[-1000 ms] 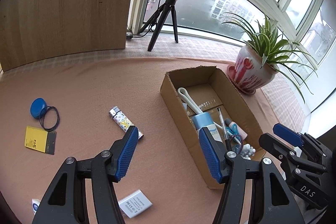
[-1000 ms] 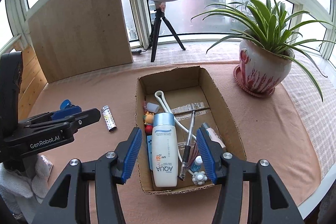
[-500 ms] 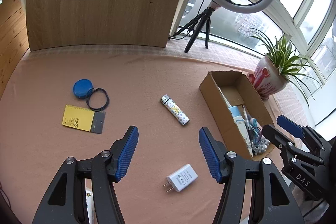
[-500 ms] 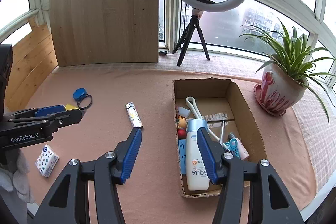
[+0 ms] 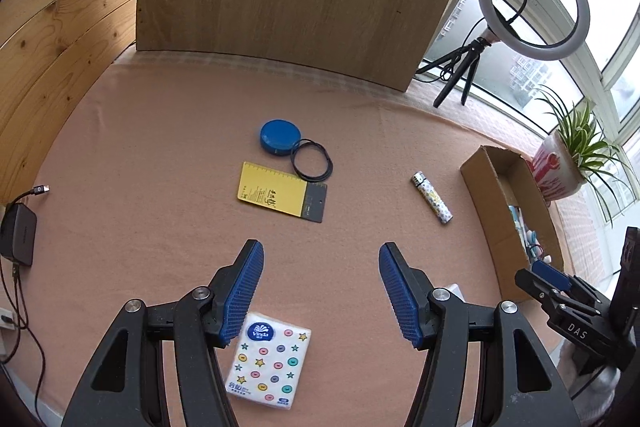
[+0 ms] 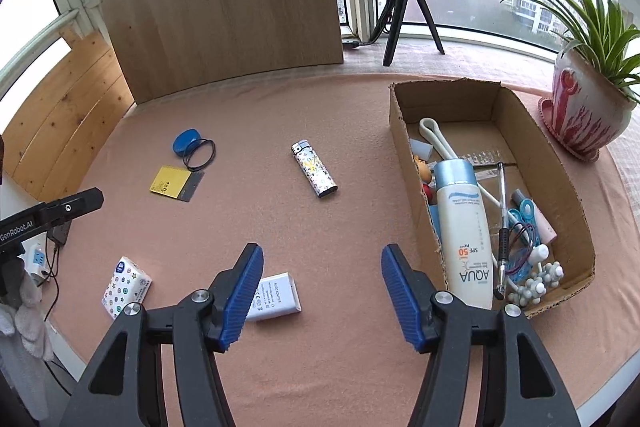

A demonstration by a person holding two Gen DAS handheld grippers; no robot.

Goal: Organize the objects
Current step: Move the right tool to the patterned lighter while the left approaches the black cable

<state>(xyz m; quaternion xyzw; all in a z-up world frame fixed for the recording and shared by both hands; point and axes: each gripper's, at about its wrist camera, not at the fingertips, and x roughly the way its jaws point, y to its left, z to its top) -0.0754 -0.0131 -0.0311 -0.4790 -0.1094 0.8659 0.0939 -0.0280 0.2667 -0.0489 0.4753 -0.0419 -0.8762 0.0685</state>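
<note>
Peach cloth covers the surface (image 5: 160, 147) you are working over. Your left hand-held gripper (image 5: 321, 291) hangs released above it, jaws apart with nothing between them; a tissue pack (image 5: 269, 363) printed with stars and buttons lies at the bottom of the left wrist view, partly under the left blue pad. Toward the middle of that frame a yellow card (image 5: 280, 193) lies flat, and just above it a blue round case (image 5: 280, 137) has a black hair tie (image 5: 312, 161) touching its lower right edge. A patterned lighter (image 5: 432, 197) rests right of centre, apart from the cardboard box (image 5: 486, 203) at the right edge.

Your right hand-held gripper (image 6: 322, 293) is opening, with only bare cloth between its jaws. A white adapter (image 6: 274, 297) lies at the lower left, partly behind the left pad. In the right wrist view the box fills the right side and holds a sunscreen bottle (image 6: 466, 235), a pen (image 6: 502, 227) and small sundries. A potted plant (image 6: 584, 107) stands at the upper right, beside the box.
</note>
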